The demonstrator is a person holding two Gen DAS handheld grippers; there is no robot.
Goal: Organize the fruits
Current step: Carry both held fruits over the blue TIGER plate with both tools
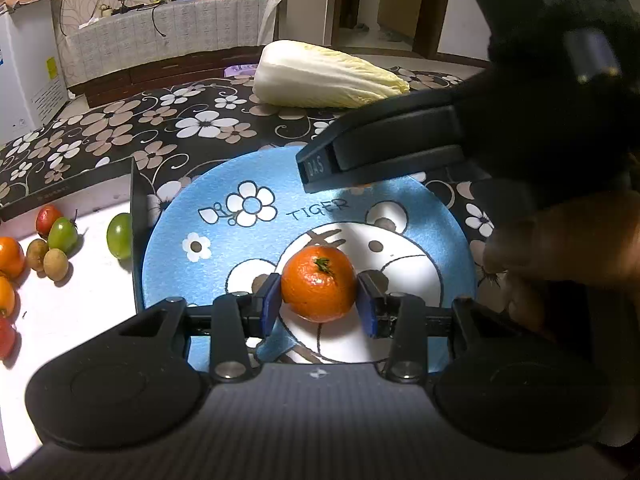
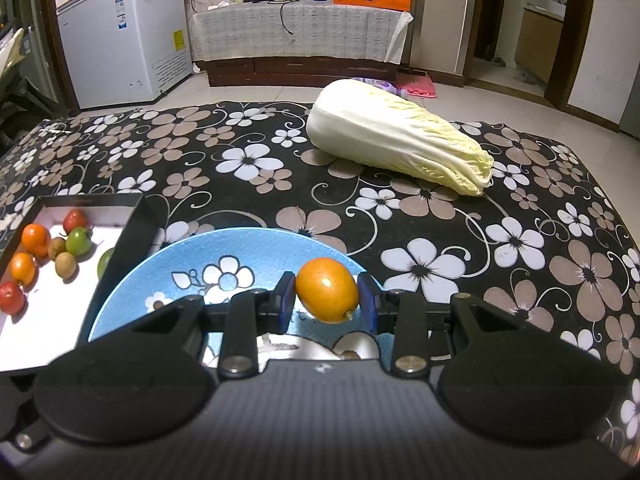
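While I hold both hands still, my table [image 2: 440,216] spreads out under a black cloth printed with white and tan flowers. On its far side a cabbage [image 2: 396,140] lies on its side, leafy tip to the right. Nearer me, at the left, sits a shallow box [image 2: 132,216] with dark walls and a white floor, and just beside its right wall is a blue plate [image 1: 188,276] with a cartoon face, a flower and the word TIGER.

My right gripper [image 2: 326,296] reaches in over the plate's far rim, and in the left wrist view it shows as a dark bar above the plate. Its blue fingers [image 2: 286,298] are closed on an oval orange fruit [image 2: 326,296], pressing it from both sides and holding it above the plate.

My left gripper [image 1: 319,298] points down at the plate's middle. A tangerine [image 1: 319,289] with a green stem sits between its fingers [image 1: 272,300]. The left one touches the peel and the right one stands at the peel's edge, so I read it as gripped. Whether it rests on the plate I cannot tell.

Small fruits lie loose in the box: a green tomato [image 1: 119,235] by the right wall, another green one [image 2: 78,241], red ones, orange ones and a few small brown ones [image 2: 65,265].
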